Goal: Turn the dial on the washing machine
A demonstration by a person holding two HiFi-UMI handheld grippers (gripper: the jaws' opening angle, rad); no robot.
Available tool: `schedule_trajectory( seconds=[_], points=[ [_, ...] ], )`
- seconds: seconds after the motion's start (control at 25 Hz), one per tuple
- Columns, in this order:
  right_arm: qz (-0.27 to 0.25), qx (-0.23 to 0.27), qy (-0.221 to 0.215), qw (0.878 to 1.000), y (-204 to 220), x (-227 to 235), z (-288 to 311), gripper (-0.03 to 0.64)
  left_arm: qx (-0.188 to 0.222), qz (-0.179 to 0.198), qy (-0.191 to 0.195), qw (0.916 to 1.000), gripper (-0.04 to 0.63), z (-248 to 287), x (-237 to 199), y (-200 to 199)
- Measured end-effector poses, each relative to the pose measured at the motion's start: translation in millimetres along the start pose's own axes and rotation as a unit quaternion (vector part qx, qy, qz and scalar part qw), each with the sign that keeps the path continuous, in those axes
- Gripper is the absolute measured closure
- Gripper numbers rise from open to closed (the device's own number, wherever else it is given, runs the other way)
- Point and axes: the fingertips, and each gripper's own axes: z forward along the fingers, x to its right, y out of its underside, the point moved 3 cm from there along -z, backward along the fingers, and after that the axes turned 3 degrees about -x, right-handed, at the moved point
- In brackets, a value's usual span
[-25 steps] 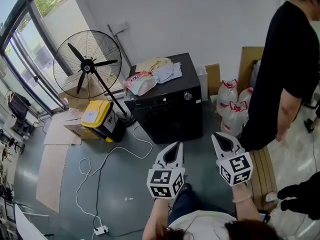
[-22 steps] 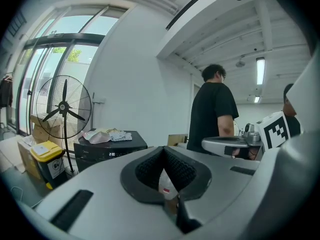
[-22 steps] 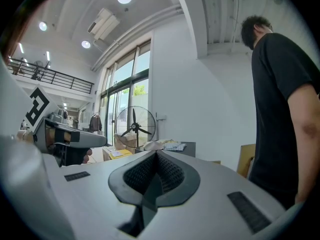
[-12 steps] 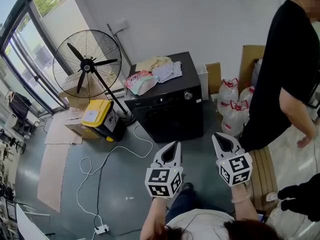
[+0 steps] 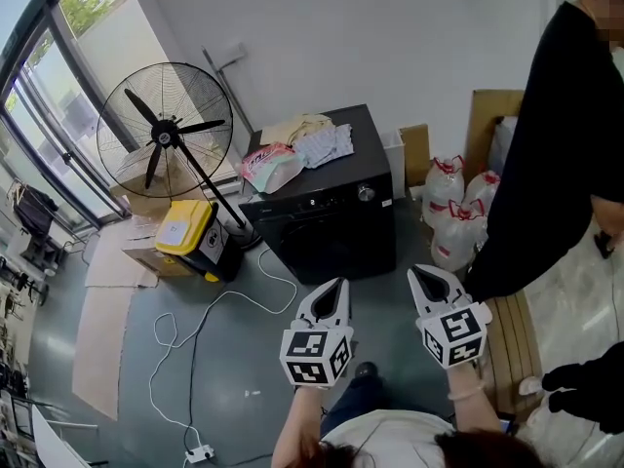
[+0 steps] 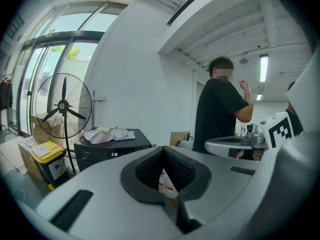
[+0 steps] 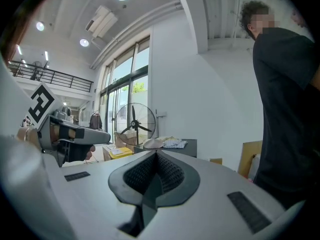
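The black washing machine [image 5: 327, 224] stands against the white wall, with its silver dial [image 5: 366, 193] at the top right of the front panel. Clothes and a pink bag [image 5: 269, 163] lie on its lid. My left gripper [image 5: 337, 284] and right gripper [image 5: 417, 273] hover side by side well short of the machine, both pointing at it, both shut and empty. In the left gripper view the machine [image 6: 111, 147] is far off at the left, beyond the gripper [image 6: 162, 151]. From the right gripper [image 7: 156, 154] it shows small at the centre [image 7: 181, 144].
A pedestal fan [image 5: 166, 130] and a yellow bin [image 5: 187, 227] stand left of the machine. A white cable [image 5: 210, 310] runs across the floor to a power strip [image 5: 198, 450]. Water jugs [image 5: 453, 213] and a standing person in black [image 5: 556, 154] are at the right.
Both grippers have drifted slightly left and down in the head view, still shut. The standing person's forearm has swung out of sight.
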Motion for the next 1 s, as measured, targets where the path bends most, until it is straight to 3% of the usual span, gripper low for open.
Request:
schedule_trajectory(
  seconds=[1.0],
  points=[
    [0.022, 0.011, 0.0, 1.0, -6, 18, 50, 0.591, -0.019, 0.004, 0.0, 0.9998, 0.578, 41, -35, -9]
  ],
)
